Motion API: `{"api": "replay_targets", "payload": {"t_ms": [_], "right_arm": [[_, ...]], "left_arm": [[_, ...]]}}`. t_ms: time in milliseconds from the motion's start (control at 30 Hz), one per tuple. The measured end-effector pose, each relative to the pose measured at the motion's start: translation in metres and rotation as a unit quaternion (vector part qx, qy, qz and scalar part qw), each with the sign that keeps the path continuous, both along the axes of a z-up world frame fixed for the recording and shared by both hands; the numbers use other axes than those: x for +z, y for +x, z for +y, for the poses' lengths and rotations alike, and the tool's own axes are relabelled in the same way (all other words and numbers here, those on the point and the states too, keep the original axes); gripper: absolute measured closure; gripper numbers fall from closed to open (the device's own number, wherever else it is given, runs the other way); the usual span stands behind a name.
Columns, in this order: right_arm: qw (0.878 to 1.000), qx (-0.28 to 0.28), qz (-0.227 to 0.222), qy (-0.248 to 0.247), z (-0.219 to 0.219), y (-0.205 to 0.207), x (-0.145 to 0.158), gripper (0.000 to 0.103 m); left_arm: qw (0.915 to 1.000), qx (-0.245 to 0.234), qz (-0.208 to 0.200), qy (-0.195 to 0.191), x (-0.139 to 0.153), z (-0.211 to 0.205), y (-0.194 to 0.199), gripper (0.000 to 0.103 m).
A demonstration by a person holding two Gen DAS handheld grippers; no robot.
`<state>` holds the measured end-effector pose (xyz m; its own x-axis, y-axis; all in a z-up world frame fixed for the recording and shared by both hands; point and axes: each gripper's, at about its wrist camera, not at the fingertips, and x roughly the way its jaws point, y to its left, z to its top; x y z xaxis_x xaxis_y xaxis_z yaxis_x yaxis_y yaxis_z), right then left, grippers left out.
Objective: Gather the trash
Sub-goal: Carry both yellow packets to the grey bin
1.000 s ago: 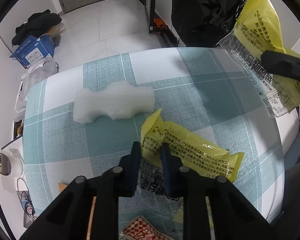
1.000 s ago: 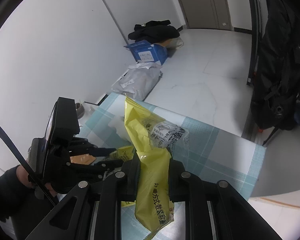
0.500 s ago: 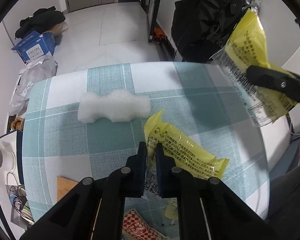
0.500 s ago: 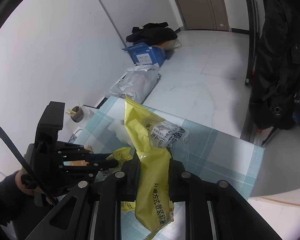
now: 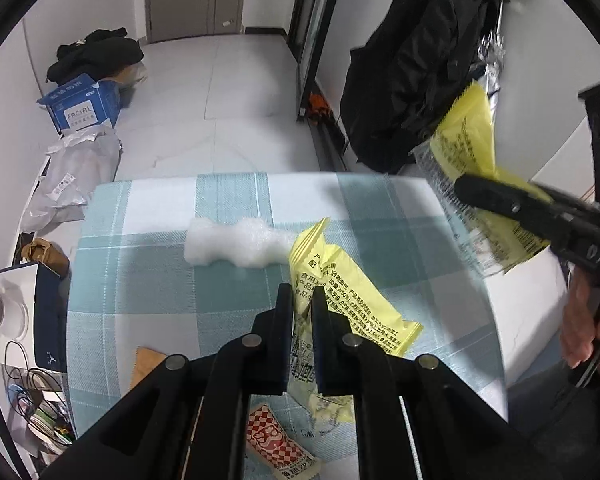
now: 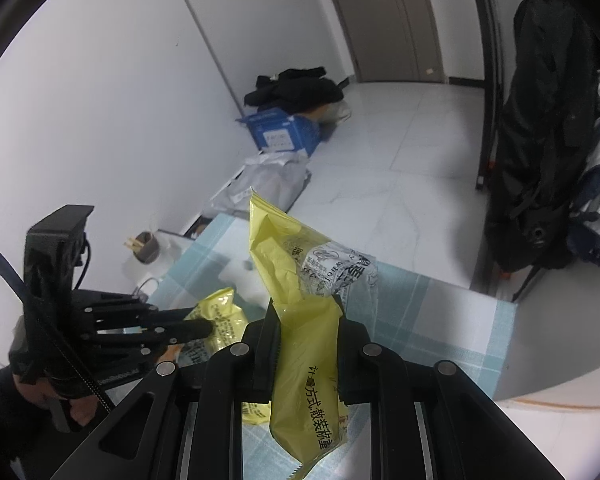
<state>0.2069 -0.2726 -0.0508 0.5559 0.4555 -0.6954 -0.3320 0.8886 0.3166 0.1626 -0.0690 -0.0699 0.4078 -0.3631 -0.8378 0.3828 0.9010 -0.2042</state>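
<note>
Left wrist view: the left gripper [image 5: 302,308] pinches a yellow wrapper [image 5: 340,292] above the checked tabletop [image 5: 140,272], the wrapper's long axis slanting from its serrated upper end beside the white foam piece [image 5: 236,246] down to the right. Right wrist view: the right gripper [image 6: 306,322] clamps a second yellow wrapper [image 6: 296,280] held upright, long axis vertical, clear of the tabletop.

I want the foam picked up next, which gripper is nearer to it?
Left. The left gripper sits just short of the white foam; the right gripper is raised off to its side.
</note>
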Motion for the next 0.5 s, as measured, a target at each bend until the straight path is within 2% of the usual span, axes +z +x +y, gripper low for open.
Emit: {"api": "replay_targets", "payload": {"t_ms": [167,267,500], "right_arm": [[1.000,-0.022,-0.007,0.000,0.005,-0.007,0.004,0.083],[0.999,-0.040,-0.009,-0.004,0.008,-0.014,0.010,0.083],[0.997,-0.061,-0.047,-0.016,0.015,-0.041,0.035,0.083]], "left_arm": [[0.9992,0.006,-0.026,-0.028,0.018,0.010,-0.006,0.098],[0.9985,0.009,-0.027,-0.047,0.021,0.016,-0.007,0.098],[0.9955,0.001,-0.052,-0.079,0.039,0.023,-0.019,0.098]]}}
